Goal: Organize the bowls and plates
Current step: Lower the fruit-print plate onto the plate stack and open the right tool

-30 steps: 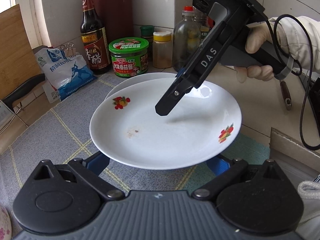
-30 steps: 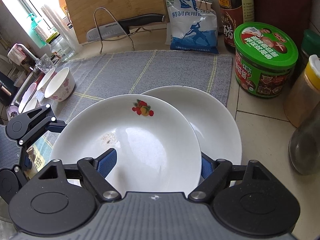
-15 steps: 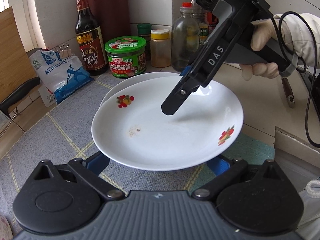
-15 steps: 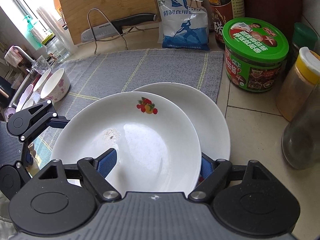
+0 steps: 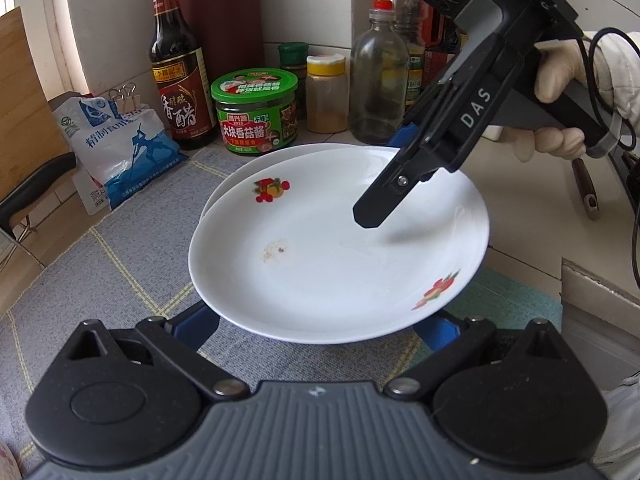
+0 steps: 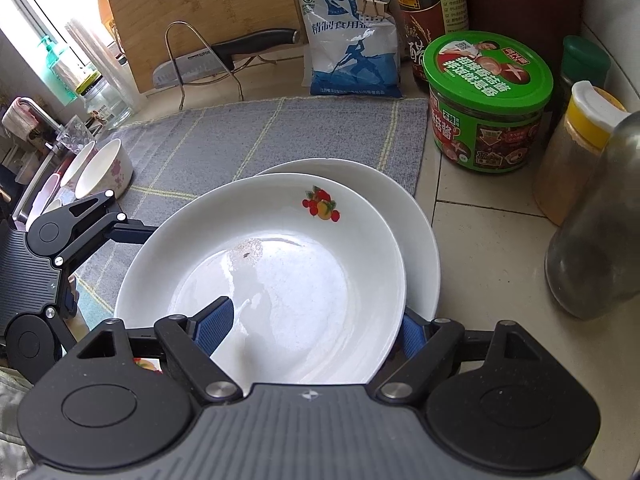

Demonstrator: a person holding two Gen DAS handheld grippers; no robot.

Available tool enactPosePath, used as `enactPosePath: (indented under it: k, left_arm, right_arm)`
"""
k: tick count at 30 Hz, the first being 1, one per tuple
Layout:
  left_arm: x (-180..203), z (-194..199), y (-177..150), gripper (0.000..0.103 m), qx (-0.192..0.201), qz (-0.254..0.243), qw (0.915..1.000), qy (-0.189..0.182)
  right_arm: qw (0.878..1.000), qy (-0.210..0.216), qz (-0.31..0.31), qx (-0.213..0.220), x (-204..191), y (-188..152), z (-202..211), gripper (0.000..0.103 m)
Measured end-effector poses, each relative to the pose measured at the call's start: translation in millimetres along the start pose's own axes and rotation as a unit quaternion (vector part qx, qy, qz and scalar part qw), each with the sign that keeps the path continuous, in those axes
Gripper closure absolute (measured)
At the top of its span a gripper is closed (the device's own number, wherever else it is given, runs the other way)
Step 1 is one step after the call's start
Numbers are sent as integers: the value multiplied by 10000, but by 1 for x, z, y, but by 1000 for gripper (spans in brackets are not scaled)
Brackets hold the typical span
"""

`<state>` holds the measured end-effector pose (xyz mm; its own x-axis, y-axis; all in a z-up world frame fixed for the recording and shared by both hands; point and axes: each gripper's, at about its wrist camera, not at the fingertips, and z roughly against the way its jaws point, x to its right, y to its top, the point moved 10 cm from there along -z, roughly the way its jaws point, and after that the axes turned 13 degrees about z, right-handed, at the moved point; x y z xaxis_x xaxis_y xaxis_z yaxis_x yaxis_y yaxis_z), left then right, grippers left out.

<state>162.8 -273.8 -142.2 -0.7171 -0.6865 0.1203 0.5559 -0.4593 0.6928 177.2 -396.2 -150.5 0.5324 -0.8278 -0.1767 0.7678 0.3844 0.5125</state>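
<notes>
2 grippers: both at the fruit-print plate (image 5: 340, 248)
right gripper (image 6: 312, 326): clamped on that plate's near rim, 1 blue pad over the inside, the other behind the rim
left gripper (image 5: 320, 326): blue fingers (image 5: 434, 328) spread wide under the plate's near edge; contact with the plate not clear, nothing pinched
top plate: white, raised and tilted, small brown smear near centre, overlapping the plain plate
plain plate (image 6: 416, 216): white, under it, partly on the grey mat (image 6: 248, 136), partly on the desk (image 6: 488, 240)
bowls (image 6: 106, 168): floral, at the mat's far left edge, well apart from the plates
nearby: green-lid jar (image 6: 486, 100), vinegar bottle (image 5: 178, 68), salt bag (image 6: 352, 44), knife (image 6: 224, 54) on a wire rack before the cutting board (image 6: 200, 4)
</notes>
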Motion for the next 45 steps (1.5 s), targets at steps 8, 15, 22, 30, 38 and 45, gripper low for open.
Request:
enactPosePath:
  k: [8,15,22,30,38,45]
  left_arm:
    - [0,-1,1,1,-9,78,10000,-55]
    - [3,-1,3,0,54,-24,10000,-48]
    - [6,-2,3,0,104,-81,9999,-75]
    - [9,-4,4,0,126,-145,9997,-153]
    - [10,-5,7,0,186,-171,9995,-205]
    - [9,-5,7,0,194,-160,9995,-205]
  right_arm:
    - [9999,-77,-38,76,0,-1,9,15]
    - [9997,-209,-40,114,-2,-3,18,15]
    - [9993,-368,-23,87,-5,-3,20,15]
    - [9984,-565,-15,-22,-6,-4,22,14]
    - [9975,-697,22,-114,-8,-7,23,14]
    - [9969,-764,24,-168,-11,-6,21,11]
